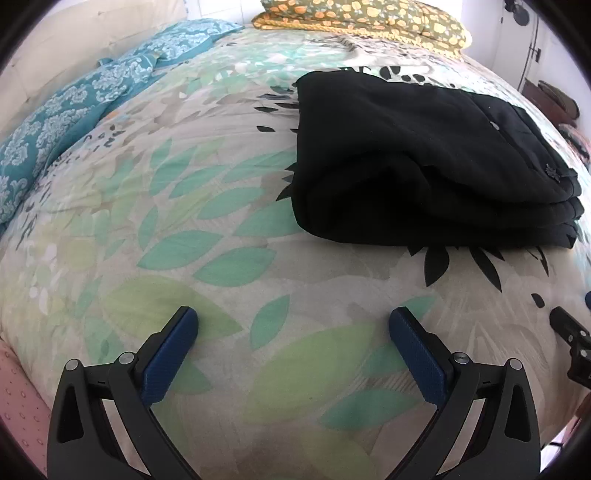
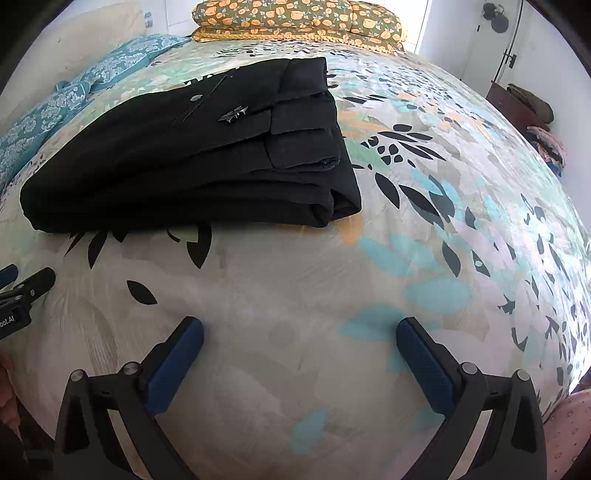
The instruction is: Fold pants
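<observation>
Black pants (image 1: 424, 162) lie folded in a thick stack on the leaf-print bedspread (image 1: 221, 221), at the upper right of the left wrist view. In the right wrist view the pants (image 2: 192, 158) sit at the upper left, waistband and pocket flaps on top. My left gripper (image 1: 293, 321) is open and empty, over bare bedspread short of the pants. My right gripper (image 2: 300, 330) is open and empty, over the bedspread (image 2: 332, 280) in front of the pants' right end. Each gripper shows at the other view's edge: the right gripper (image 1: 570, 343), the left gripper (image 2: 22, 291).
A teal patterned cloth (image 1: 74, 110) lies along the bed's left side. An orange floral pillow (image 2: 299, 22) lies at the head of the bed. A dark cabinet with clothes (image 2: 524, 107) stands by the right wall. A pink sheet (image 1: 18, 413) shows at the bed's near edge.
</observation>
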### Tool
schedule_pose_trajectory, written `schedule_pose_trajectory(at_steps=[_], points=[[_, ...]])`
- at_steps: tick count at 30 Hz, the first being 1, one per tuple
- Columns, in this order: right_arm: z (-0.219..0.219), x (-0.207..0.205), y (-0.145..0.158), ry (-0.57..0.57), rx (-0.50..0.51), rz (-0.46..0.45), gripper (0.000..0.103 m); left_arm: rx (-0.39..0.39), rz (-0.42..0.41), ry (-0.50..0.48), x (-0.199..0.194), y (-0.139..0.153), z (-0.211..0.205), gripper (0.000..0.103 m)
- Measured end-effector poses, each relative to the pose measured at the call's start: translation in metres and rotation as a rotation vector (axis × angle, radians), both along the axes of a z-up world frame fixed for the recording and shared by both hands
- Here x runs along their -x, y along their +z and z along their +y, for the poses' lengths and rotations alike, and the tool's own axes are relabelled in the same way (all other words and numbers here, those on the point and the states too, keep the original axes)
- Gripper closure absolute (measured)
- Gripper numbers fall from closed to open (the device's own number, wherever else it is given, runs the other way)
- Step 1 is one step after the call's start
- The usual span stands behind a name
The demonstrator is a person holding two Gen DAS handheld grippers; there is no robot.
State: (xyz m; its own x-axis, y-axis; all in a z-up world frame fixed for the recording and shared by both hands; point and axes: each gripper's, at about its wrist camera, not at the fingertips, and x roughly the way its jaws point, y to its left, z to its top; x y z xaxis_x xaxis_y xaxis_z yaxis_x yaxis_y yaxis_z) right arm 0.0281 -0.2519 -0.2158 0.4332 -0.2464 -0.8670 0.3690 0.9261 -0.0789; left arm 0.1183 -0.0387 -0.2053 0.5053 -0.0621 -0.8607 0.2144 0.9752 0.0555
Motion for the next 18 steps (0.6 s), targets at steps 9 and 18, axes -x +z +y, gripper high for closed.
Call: schedule_pose_trajectory(at_steps=[9,18], points=[[-0.0014,-0.0046,-0.003,0.009,0.001,0.005,0.0,-0.009,-0.002,-0.006,0.0017,-0.0015,0.0009,0.0],[-0.0017,-0.0052,-0.0027,0.011,-0.002,0.009,0.0,-0.013,-0.005,-0.007,0.0023,-0.0014,-0.0006,0.0]])
